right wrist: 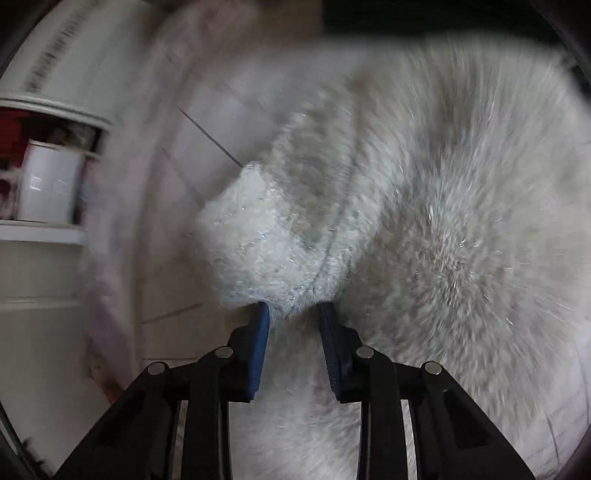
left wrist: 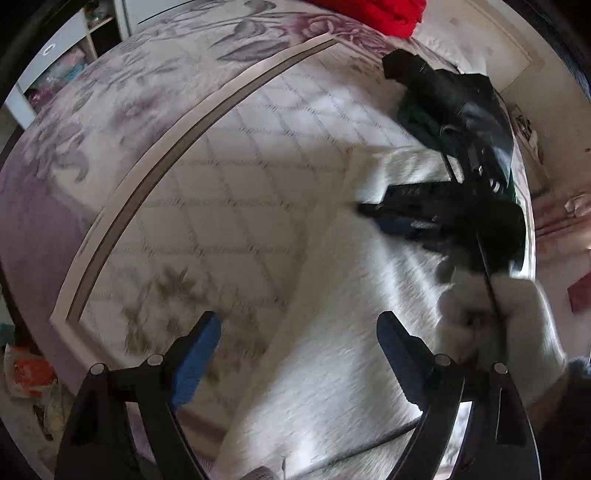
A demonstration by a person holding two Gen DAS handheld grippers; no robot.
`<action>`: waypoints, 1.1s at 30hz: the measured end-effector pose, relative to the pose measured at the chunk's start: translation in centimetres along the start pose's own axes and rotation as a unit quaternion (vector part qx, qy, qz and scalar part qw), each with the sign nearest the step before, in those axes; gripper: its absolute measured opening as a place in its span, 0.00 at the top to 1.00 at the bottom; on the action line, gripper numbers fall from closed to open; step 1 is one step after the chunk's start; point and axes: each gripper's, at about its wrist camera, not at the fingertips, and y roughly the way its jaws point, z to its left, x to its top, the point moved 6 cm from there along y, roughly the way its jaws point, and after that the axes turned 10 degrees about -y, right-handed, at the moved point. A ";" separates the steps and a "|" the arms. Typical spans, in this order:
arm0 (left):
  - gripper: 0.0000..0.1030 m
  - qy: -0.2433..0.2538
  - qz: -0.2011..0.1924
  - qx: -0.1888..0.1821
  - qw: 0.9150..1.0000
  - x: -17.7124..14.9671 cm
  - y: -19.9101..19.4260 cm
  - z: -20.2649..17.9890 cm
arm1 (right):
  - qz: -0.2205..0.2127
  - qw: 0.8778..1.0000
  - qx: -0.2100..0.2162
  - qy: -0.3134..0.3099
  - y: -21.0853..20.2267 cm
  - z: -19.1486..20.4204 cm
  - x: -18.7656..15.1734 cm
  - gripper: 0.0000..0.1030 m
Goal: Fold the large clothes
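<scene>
A white fluffy garment (left wrist: 332, 332) lies on the quilted bed cover (left wrist: 229, 206) and fills the lower right of the left wrist view. My left gripper (left wrist: 299, 325) is open and empty, its blue pads hovering over the garment's left edge. My right gripper (right wrist: 293, 310) is shut on a bunched fold of the same garment (right wrist: 424, 240), which fills most of the right wrist view. The right gripper also shows in the left wrist view (left wrist: 373, 214), held by a white-gloved hand (left wrist: 517, 325) over the garment's far part.
A red cloth (left wrist: 373, 14) lies at the far end of the bed. A dark green item (left wrist: 417, 114) sits behind the right gripper. White shelves (left wrist: 62, 66) stand at the left; a white shelf unit with a white container (right wrist: 48, 181) shows at the left.
</scene>
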 end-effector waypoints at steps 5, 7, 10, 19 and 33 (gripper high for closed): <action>0.16 0.045 -0.003 -0.018 0.999 4.1 1.9 -4.2 | -0.006 0.989 0.139 0.056 -4.8 -3.1 -0.5 0.71; 0.16 0.071 -0.007 -0.021 0.997 5.9 3.3 -6.2 | -0.045 0.988 0.114 0.090 -9.7 -6.7 -1.9 0.69; 0.16 0.085 0.009 -0.014 0.996 8.8 6.1 -8.8 | -0.078 0.991 0.038 0.102 -14.9 -11.8 -3.5 0.69; 0.02 0.080 0.107 0.026 0.991 13.8 18.7 -9.4 | -0.064 0.986 -0.006 0.152 -6.2 -16.8 0.5 0.73; 0.00 0.127 0.099 0.047 0.986 6.9 14.0 -4.9 | 0.093 0.991 -0.001 0.092 -3.5 -9.2 -6.1 0.73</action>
